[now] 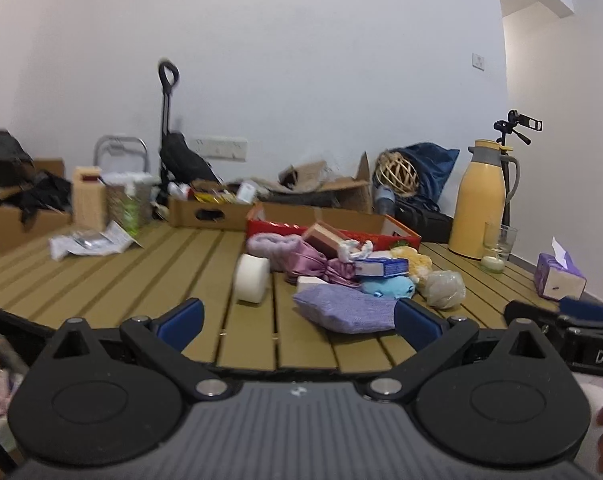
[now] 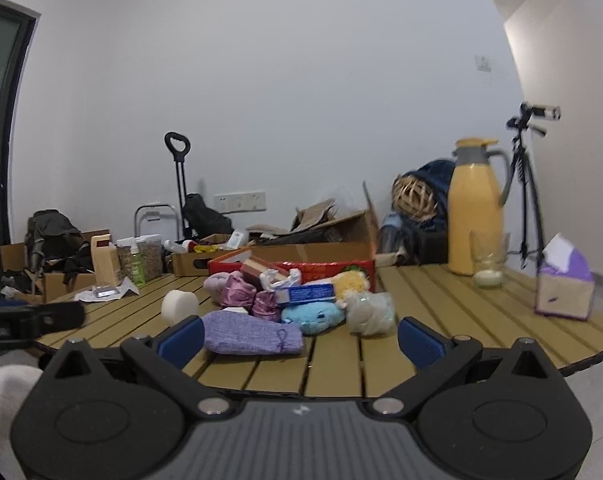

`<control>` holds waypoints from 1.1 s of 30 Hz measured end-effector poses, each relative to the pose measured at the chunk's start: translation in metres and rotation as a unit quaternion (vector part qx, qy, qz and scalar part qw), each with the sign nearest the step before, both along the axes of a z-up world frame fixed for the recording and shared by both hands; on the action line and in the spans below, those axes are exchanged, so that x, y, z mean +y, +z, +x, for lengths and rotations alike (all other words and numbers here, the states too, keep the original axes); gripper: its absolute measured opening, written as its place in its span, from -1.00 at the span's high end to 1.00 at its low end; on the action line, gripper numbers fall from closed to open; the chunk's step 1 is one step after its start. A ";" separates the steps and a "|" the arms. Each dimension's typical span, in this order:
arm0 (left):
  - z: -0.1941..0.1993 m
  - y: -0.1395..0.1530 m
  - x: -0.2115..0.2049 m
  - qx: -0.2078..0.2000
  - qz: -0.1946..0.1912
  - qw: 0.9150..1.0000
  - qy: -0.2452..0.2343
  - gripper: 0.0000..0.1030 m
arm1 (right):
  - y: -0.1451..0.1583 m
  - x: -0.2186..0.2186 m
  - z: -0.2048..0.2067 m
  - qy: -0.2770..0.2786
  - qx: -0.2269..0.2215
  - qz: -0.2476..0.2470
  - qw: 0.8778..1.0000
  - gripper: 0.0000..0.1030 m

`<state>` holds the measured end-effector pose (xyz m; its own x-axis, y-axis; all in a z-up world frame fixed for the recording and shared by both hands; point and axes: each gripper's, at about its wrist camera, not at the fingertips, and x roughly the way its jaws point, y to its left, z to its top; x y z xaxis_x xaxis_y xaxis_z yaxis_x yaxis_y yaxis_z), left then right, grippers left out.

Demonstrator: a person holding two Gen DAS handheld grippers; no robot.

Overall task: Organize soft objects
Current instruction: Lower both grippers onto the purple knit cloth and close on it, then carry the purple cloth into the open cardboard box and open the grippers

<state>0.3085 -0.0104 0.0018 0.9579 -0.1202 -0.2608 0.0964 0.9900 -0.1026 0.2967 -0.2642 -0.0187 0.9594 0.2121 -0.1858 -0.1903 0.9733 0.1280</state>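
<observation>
Several soft things heaped mid-bench, in front of a red cardboard tray (image 2: 333,269). Nearest the edge, a lavender knit pouch (image 2: 250,334) with a small drawstring bow, lying flat on the slats. Just behind it, a blue plush toy (image 2: 315,317), touching a pale mesh bath sponge (image 2: 371,312) on its right. Further back, a crumpled pink satin cloth (image 2: 243,294), a fuzzy lilac piece (image 1: 266,245), a yellow plush (image 2: 351,282), and a blue-and-white carton (image 2: 307,294) resting on top of the pile. Off to the left, apart from the heap, a white foam cylinder (image 1: 252,279) lying on its side.

Probably light all round, and yielding: pouch and plush likely to squash under a pinch, best taken across the bulk of the body rather than by a loose edge or the drawstring. Satin cloth probably slippery, apt to slide out unless gathered in a fold. Sponge springy, likely to need a deep bite. Carton stiff, not part of the soft lot, and liable to tumble if the things beneath get pulled.

Left gripper (image 1: 299,320) hovering at the near edge of the bench (image 1: 161,280), fingers spread wide, holding nothing, pouch roughly between them. Right gripper (image 2: 301,338) likewise wide and empty, low over the near rim.

Further out: yellow thermos jug (image 2: 475,216), a glass with a candle (image 2: 489,266), purple tissue box (image 2: 565,292), tripod behind.
</observation>
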 end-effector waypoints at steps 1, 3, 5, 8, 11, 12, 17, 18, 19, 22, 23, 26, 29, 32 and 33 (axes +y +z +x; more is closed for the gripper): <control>0.012 0.000 -0.001 0.004 -0.005 1.000 -0.004 -0.94 | -0.001 -0.001 0.012 0.014 0.008 0.016 1.000 -1.00; 0.039 -0.003 -0.005 0.010 -0.012 1.000 -0.015 -0.86 | -0.004 -0.008 0.030 0.018 -0.015 0.066 0.998 -1.00; 0.068 -0.007 -0.010 0.026 -0.014 0.999 -0.022 -0.76 | -0.005 -0.005 0.055 0.039 0.003 0.061 0.997 -1.00; 0.117 -0.018 -0.017 0.073 -0.023 0.996 -0.034 -0.44 | -0.008 0.008 0.106 0.054 0.052 0.022 0.997 -1.00; 0.149 -0.030 -0.022 0.101 -0.019 0.994 -0.043 0.07 | -0.018 0.020 0.159 0.062 0.111 -0.002 0.992 -0.62; 0.156 -0.034 -0.023 0.109 -0.017 0.993 -0.042 0.25 | -0.022 0.023 0.170 0.066 0.124 -0.006 0.990 -0.34; 0.169 -0.042 -0.022 0.118 -0.020 0.990 -0.070 0.61 | -0.047 0.038 0.208 0.076 0.162 -0.019 0.984 0.10; 0.168 -0.042 -0.021 0.119 -0.022 0.990 -0.072 0.61 | -0.054 0.040 0.210 0.085 0.168 -0.020 0.982 0.11; 0.168 -0.043 -0.021 0.122 -0.024 0.989 -0.075 0.61 | -0.058 0.043 0.207 0.087 0.155 -0.031 0.984 0.08; 0.166 -0.045 -0.017 0.137 -0.047 0.987 -0.071 0.60 | -0.063 0.052 0.202 0.105 0.144 -0.061 0.982 0.08; 0.164 -0.045 -0.017 0.141 -0.053 0.986 -0.069 0.60 | -0.063 0.054 0.200 0.106 0.143 -0.064 0.982 0.18; 0.152 -0.046 -0.017 0.139 -0.054 0.987 -0.066 0.70 | -0.065 0.055 0.193 0.125 0.143 -0.051 0.981 0.71; 0.137 -0.041 -0.016 0.140 -0.054 0.986 -0.069 0.77 | -0.058 0.054 0.177 0.127 0.136 -0.049 0.981 0.77; 0.111 -0.024 -0.016 0.121 -0.059 0.988 -0.078 0.78 | -0.043 0.044 0.148 0.125 0.114 -0.019 0.985 0.77; 0.101 -0.015 -0.016 0.110 -0.059 0.989 -0.083 0.78 | -0.034 0.041 0.135 0.125 0.102 -0.015 0.987 0.77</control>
